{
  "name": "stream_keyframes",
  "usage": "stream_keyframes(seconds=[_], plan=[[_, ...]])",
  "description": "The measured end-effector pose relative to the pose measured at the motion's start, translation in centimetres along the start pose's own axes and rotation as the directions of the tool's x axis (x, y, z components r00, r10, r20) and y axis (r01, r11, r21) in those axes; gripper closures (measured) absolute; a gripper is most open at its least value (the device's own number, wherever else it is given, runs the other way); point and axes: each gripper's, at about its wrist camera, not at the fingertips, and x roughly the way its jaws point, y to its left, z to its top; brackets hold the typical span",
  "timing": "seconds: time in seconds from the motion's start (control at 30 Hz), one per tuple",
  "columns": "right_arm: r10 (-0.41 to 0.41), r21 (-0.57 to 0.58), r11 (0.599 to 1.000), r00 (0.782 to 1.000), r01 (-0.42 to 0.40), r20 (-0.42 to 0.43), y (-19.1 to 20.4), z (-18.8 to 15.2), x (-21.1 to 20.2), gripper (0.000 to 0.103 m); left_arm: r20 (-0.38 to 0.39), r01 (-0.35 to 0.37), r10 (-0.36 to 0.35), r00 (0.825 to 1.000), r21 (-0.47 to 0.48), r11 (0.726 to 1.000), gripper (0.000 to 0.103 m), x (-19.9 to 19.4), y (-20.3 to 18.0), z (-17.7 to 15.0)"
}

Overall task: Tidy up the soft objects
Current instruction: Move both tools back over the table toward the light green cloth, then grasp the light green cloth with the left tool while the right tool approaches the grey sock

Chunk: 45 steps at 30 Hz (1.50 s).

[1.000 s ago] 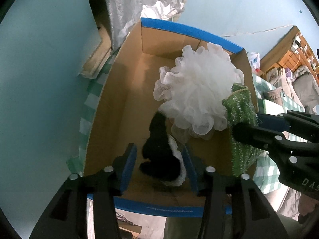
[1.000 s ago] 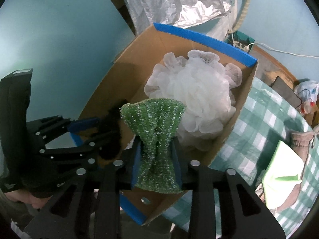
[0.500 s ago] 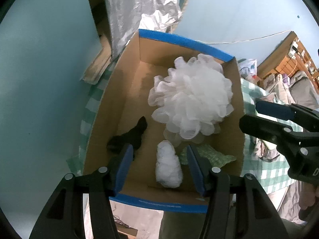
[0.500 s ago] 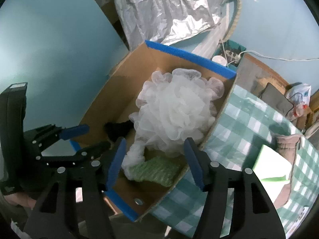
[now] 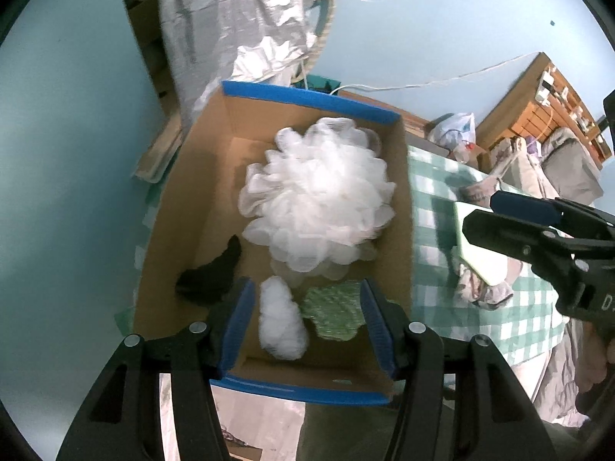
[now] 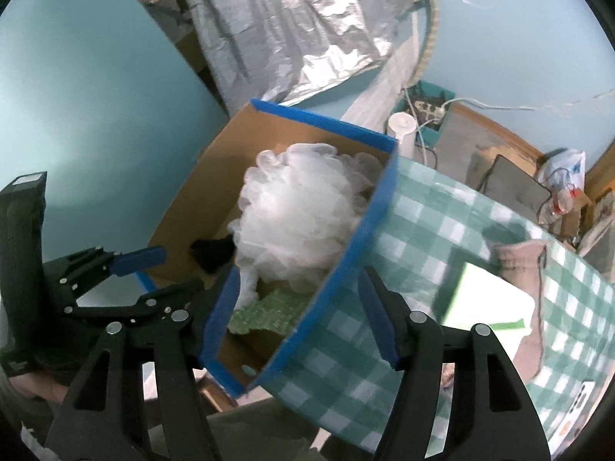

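Note:
A cardboard box with blue-taped rims (image 5: 307,101) (image 6: 369,226) holds a big white mesh bath pouf (image 5: 319,199) (image 6: 296,211), a black-and-white sock (image 5: 215,272) with its white part (image 5: 282,319) toward me, and a green sparkly cloth (image 5: 334,307) (image 6: 265,311). My left gripper (image 5: 307,322) is open and empty above the box's near end. My right gripper (image 6: 303,311) is open and empty over the box's right rim; it also shows in the left wrist view (image 5: 538,226).
A green checked tablecloth (image 6: 442,238) covers the table right of the box. On it lie a white and green pad (image 6: 492,303) and a beige sock (image 6: 526,261). A silver foil sheet (image 6: 292,27) hangs behind the box.
Both grippers opened and pulled back. The black-and-white sock and the green cloth dropped into the box. My right gripper has shifted right, over the rim and tablecloth.

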Motion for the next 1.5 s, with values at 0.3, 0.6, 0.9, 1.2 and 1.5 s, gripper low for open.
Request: stream_keyframes(seconds=[0.3, 0.6, 0.9, 1.2, 1.5], plan=[[-0.034, 0.072, 0.997, 0.999, 0.032, 0.017, -4.5, -1.5, -2.7, 0.037, 0.003, 0.039, -0.039, 0.999, 0.071, 0.997, 0.042, -0.2, -4.4, 0.4], [-0.080, 0.153, 0.985, 0.997, 0.076, 0.022, -9.6, -3.7, -5.2, 0.037, -0.006, 0.069, -0.068, 0.998, 0.144, 0.987, 0.041, 0.1, -8.7, 1.0], [-0.114, 0.221, 0.970, 0.993, 0.106, 0.025, -13.8, -5.7, -7.3, 0.036, -0.020, 0.092, -0.090, 0.996, 0.217, 0.972, 0.036, 0.8, -13.0, 1.1], [-0.143, 0.276, 0.952, 0.990, 0.134, 0.011, -17.0, -7.9, -8.0, 0.034, -0.078, 0.144, -0.129, 0.989, 0.237, 0.961, 0.029, 3.2, -16.1, 1.3], [-0.165, 0.318, 0.934, 0.986, 0.164, -0.023, -20.2, -10.0, -7.1, 0.034, -0.143, 0.164, -0.132, 0.981, 0.241, 0.957, 0.026, 6.7, -18.5, 1.4]])
